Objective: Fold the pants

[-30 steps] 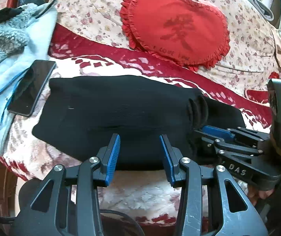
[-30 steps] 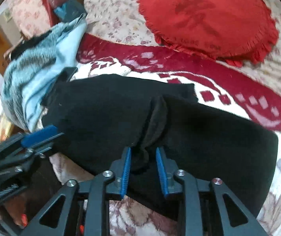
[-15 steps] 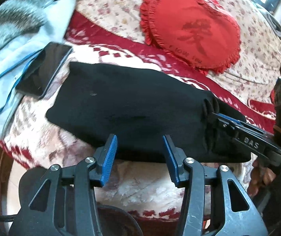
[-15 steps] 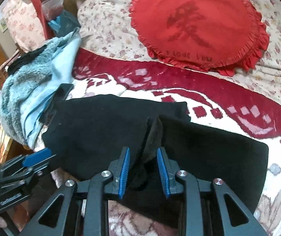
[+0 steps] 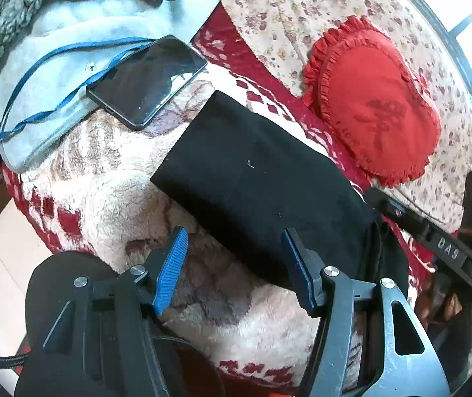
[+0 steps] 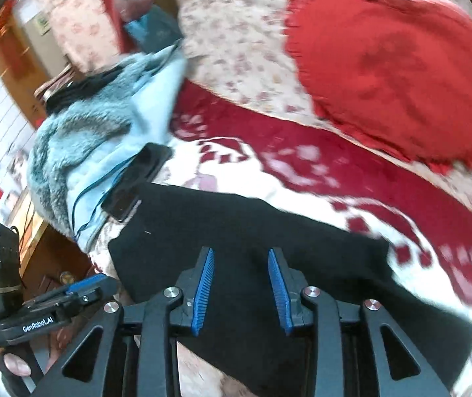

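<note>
With the folded black knit pants [image 5: 262, 185] lying on the fuzzy red-and-cream blanket [image 5: 110, 178], their long axis runs from the black phone [image 5: 146, 79] rightward. The left gripper [image 5: 236, 264], jaws just widened and empty, straddles the near edge; the right gripper [image 6: 240, 284], also just opened, hangs over the cloth, gripping nothing.

Right tool [image 6: 240, 284], fingers apart, nothing gripped, above folded black pants [image 6: 236, 231].

Black pants [image 5: 259, 178], seemingly folded into a flat band, across the fleecy blanket [image 5: 103, 178].
</note>
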The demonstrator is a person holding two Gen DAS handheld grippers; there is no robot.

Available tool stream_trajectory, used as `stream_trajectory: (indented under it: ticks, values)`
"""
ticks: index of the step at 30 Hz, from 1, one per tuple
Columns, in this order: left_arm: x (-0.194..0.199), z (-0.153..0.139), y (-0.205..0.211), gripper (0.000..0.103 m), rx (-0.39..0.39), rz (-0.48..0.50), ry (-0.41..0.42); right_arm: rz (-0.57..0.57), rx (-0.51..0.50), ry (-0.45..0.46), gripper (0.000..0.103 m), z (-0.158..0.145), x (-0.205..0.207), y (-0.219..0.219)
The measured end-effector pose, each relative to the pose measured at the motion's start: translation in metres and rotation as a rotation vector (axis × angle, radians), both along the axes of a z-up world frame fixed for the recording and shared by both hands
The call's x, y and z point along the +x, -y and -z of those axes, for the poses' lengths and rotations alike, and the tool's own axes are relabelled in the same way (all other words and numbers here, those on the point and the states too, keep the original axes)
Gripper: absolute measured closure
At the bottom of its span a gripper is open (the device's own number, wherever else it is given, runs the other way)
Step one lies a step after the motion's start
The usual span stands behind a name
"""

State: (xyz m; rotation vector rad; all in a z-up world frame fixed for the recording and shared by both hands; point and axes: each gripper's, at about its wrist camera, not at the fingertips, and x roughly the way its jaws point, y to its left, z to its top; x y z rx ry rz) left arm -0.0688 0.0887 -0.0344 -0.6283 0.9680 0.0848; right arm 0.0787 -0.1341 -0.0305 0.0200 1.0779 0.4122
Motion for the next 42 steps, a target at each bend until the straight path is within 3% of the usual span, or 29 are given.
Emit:
stream_trajectory:
  ticks: [5, 16, 19, 24, 25, 26, 29, 31, 38, 42]
  values:
    - [0.008, 0.011, -0.003, 0.044, -0.011, -0.022, -0.015, -0.143, 0.010, -0.005, 0.056, 0.013, 0.030, -0.039]
    - [0.027, 0.025, -0.011, 0.039, -0.067, -0.019, -0.004, -0.366, -0.075, -0.047, 0.053, 0.051, 0.086, -0.110]
    - [0.030, 0.026, -0.010, 0.031, -0.077, -0.020, 0.014, -0.424, -0.095, -0.069, 0.053, 0.065, 0.097, -0.120]
    - [0.034, 0.025, -0.008, 0.029, -0.055, -0.027, 0.029, -0.436, -0.065, -0.127, 0.052, 0.089, 0.101, -0.129]
    - [0.034, 0.024, -0.007, 0.033, -0.044, -0.027, 0.032, -0.422, -0.050, -0.117, 0.053, 0.090, 0.099, -0.127]
    - [0.034, 0.023, -0.007, 0.052, -0.026, -0.029, 0.033, -0.405, -0.037, -0.102, 0.060, 0.090, 0.098, -0.125]
    - [0.036, 0.015, -0.009, 0.076, -0.014, -0.018, 0.037, -0.366, -0.002, -0.074, 0.077, 0.082, 0.091, -0.119]
    - [0.033, 0.003, -0.007, 0.080, 0.006, -0.002, 0.071, -0.355, 0.026, -0.044, 0.082, 0.068, 0.085, -0.113]
    - [0.016, -0.068, 0.047, 0.081, 0.094, 0.176, 0.280, -0.236, 0.186, 0.124, 0.085, -0.022, 0.053, -0.051]
    - [0.017, -0.076, 0.102, 0.081, 0.126, 0.339, 0.313, -0.106, 0.220, 0.170, 0.086, -0.054, 0.019, 0.007]
